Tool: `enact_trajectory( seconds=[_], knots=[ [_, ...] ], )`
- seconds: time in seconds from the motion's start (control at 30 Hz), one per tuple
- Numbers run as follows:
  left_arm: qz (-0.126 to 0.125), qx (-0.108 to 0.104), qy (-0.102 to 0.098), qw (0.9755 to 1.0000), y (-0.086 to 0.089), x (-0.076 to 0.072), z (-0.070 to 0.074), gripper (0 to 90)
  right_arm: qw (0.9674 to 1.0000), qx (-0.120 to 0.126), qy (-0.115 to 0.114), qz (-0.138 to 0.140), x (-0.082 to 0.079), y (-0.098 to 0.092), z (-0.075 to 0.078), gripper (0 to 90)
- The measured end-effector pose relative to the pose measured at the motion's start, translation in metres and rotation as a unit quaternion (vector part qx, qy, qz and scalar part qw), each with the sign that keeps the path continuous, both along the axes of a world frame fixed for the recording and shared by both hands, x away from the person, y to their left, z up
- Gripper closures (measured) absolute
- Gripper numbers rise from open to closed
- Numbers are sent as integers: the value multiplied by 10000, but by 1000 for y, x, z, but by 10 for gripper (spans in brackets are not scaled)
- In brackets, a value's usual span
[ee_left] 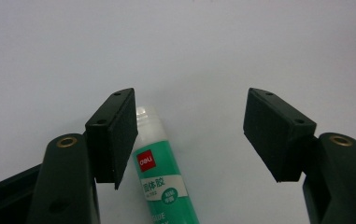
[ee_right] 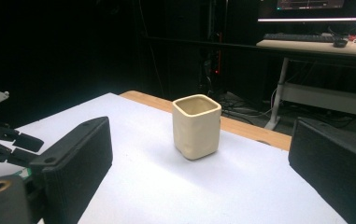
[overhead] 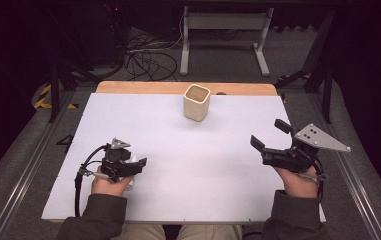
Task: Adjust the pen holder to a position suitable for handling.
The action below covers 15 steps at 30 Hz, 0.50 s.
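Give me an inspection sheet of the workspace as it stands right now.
Surface: white table top, wooden strip at far edge.
Job's things: green glue stick lying flat between left gripper jaws, against one pad, not clamped.
Clutter: cream square cup, upright, near far edge.
Grippers: left gripper low over the stick, open; right gripper open, holding nothing.
Cables: black cable trailing from left gripper; loose cables on floor beyond.
Surroundings: dark room, white desk frame behind.

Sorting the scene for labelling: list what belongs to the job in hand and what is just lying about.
In the job: glue stick between the left gripper jaws, one pad beside it; cream cup.
Lying about: floor cables; desk frame.
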<state>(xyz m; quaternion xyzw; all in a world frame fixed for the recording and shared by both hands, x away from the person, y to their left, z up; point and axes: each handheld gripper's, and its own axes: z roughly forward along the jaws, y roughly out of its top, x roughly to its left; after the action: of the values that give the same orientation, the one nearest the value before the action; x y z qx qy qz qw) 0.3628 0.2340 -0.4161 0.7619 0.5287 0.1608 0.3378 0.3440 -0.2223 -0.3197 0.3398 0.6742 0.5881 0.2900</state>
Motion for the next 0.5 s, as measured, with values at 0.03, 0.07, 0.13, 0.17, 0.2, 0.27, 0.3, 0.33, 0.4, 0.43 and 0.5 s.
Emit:
enact_trajectory(
  seconds=[0.03, 0.07, 0.13, 0.17, 0.2, 0.27, 0.3, 0.33, 0.4, 0.43, 0.5],
  knots=[
    [-14, 2, 57, 10000, -1, 1, -1, 367, 10000, -14, 13, -1, 0, 0, 0, 69],
    [-20, -13, 108, 9999, -2, 2, -1, 370, 10000, -28, 28, 3, 0, 1, 0, 69],
    [17, 63, 197, 9998, -5, 4, -3, 381, 10000, -42, 43, -2, 0, 1, 0, 69],
    [17, 63, 197, 9998, -5, 4, -3, 383, 10000, -38, 46, -3, 0, 0, 0, 68],
    [82, 185, 256, 9995, -6, 7, -4, 387, 10000, -29, 47, -12, 0, 0, 0, 69],
    [196, 309, 339, 9988, -6, 8, -7, 396, 10000, -14, 47, -13, 0, 0, 1, 69],
    [196, 309, 339, 9988, -6, 8, -7, 402, 10000, -12, 48, -15, -1, -1, 1, 68],
    [332, 377, 440, 9978, -3, 11, -10, 407, 10000, 17, 63, -21, -1, -1, 1, 68],
    [418, 415, 535, 9968, -3, 13, -12, 418, 10000, 16, 61, -18, -1, -1, 1, 69],
    [440, 437, 565, 9965, -4, 14, -12, 421, 10000, 20, 60, -23, -1, -1, 1, 68],
    [462, 469, 576, 9962, -5, 15, -13, 433, 10000, 25, 71, -12, -1, 0, 1, 68]
  ],
)
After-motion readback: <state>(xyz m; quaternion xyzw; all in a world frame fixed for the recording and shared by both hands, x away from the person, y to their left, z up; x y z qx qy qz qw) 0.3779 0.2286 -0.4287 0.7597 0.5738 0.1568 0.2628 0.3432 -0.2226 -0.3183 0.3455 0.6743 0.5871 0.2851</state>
